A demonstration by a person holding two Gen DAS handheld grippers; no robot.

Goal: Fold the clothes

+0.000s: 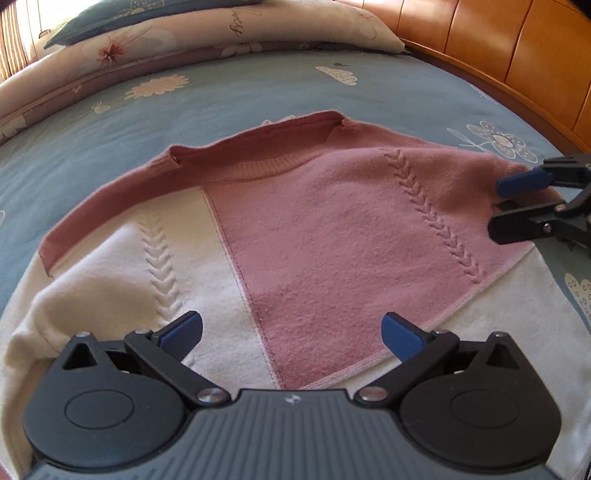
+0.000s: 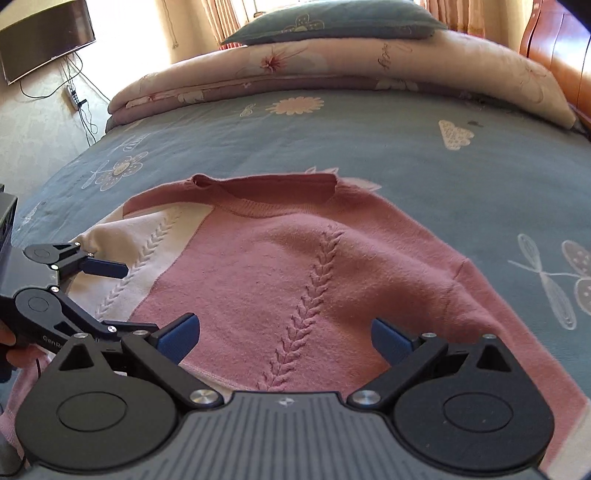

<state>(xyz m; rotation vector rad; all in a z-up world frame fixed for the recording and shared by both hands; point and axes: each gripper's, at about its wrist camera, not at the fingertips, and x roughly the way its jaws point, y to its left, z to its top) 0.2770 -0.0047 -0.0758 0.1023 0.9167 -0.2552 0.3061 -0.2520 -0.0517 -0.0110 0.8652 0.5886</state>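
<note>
A pink and cream knit sweater (image 1: 303,236) lies spread on the bed, collar at the far side; it also fills the right wrist view (image 2: 280,266). My left gripper (image 1: 291,336) is open, its blue pads wide apart just above the sweater's cream and pink front. My right gripper (image 2: 284,338) is open over the pink side of the sweater. In the left wrist view the right gripper (image 1: 496,205) shows at the sweater's right edge, jaws apart. In the right wrist view the left gripper (image 2: 129,295) shows over the cream side, jaws apart.
The bed has a blue-grey flowered sheet (image 1: 240,92). A folded floral quilt (image 2: 332,74) and a dark pillow (image 2: 332,20) lie at the far end. A wooden headboard (image 1: 498,48) runs along the right. A TV (image 2: 44,35) and cables hang on the left wall.
</note>
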